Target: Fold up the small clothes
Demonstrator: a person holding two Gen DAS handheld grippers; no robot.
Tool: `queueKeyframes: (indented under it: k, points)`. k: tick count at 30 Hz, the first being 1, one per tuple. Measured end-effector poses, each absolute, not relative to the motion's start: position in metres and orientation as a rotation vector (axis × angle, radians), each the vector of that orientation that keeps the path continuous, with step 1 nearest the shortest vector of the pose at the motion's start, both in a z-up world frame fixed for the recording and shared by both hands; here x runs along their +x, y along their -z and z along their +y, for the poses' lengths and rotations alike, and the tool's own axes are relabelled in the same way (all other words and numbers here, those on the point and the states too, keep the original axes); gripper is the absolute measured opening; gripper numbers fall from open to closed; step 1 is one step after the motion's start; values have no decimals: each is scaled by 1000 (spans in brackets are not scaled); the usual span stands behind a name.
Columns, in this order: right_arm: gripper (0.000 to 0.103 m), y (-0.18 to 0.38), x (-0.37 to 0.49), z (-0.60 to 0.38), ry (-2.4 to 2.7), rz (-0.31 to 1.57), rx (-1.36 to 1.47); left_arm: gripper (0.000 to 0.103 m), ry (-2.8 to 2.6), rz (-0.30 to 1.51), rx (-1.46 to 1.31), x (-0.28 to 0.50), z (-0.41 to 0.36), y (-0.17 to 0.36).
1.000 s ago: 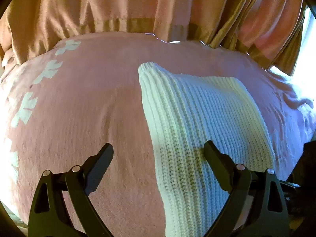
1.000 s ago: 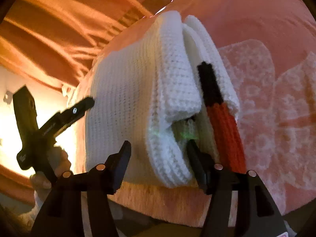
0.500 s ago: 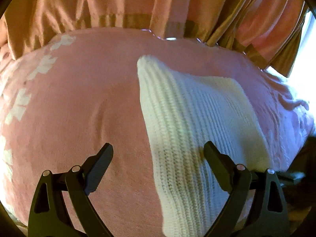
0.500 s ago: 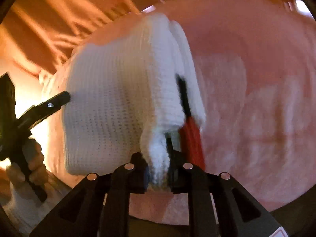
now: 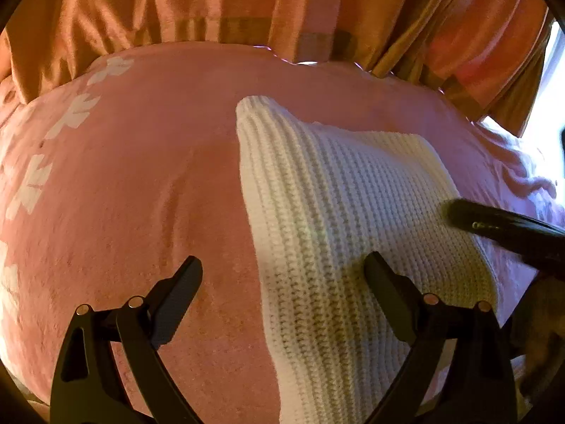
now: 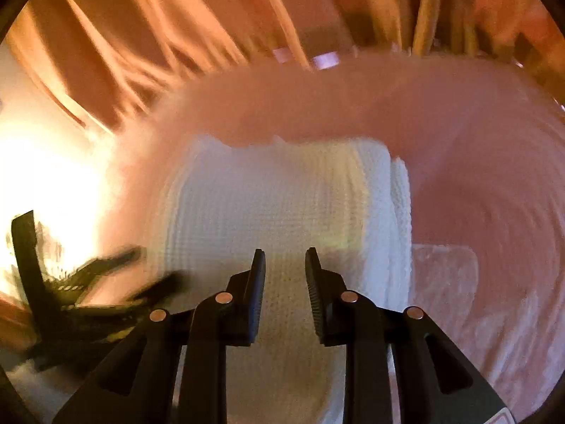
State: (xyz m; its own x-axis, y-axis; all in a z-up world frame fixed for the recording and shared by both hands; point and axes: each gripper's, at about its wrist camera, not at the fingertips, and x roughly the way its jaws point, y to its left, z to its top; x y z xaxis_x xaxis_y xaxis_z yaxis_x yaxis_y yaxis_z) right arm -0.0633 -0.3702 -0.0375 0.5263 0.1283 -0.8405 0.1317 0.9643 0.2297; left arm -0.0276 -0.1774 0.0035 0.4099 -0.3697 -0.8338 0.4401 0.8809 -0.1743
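A white knitted garment (image 5: 353,219) lies folded into a rectangle on the pink blanket (image 5: 141,183). My left gripper (image 5: 282,275) is open and empty, low over the garment's near left edge, with its right finger over the knit. My right gripper (image 6: 284,265) is partly open with a narrow gap and holds nothing; it hovers over the garment (image 6: 275,205), which looks blurred in the right wrist view. The right gripper's dark finger (image 5: 494,226) reaches in over the garment's right side in the left wrist view. The left gripper (image 6: 88,282) shows blurred at the left of the right wrist view.
Orange curtains (image 5: 247,3) hang behind the bed's far edge. The pink blanket has a white leaf pattern (image 5: 70,116) along its left side. A bright window (image 5: 551,81) is at the far right. A pale patch (image 6: 445,275) lies on the blanket right of the garment.
My right gripper was shut on the garment's folded edge, then let go and opened a little. It swung over the top of the garment. The red and black stripe is now hidden.
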Motion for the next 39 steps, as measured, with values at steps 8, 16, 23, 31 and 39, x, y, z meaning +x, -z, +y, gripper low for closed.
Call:
queueKeyframes:
  k: [8, 16, 23, 31, 39]
  points:
    - [19, 16, -48, -371, 27, 944, 186, 91, 537, 1060, 77, -24, -189, 1]
    - [16, 25, -18, -393, 44, 954, 263, 91, 536, 1056, 113, -27, -196, 5]
    - [20, 25, -15, -384, 51, 964, 259, 91, 535, 1058, 116, -27, -196, 3]
    - [21, 28, -18, -284, -214, 1026, 145, 91, 578, 1097, 45, -41, -187, -11]
    - [31, 17, -14, -275, -233, 989, 192, 91, 565, 1071, 61, -50, -161, -13]
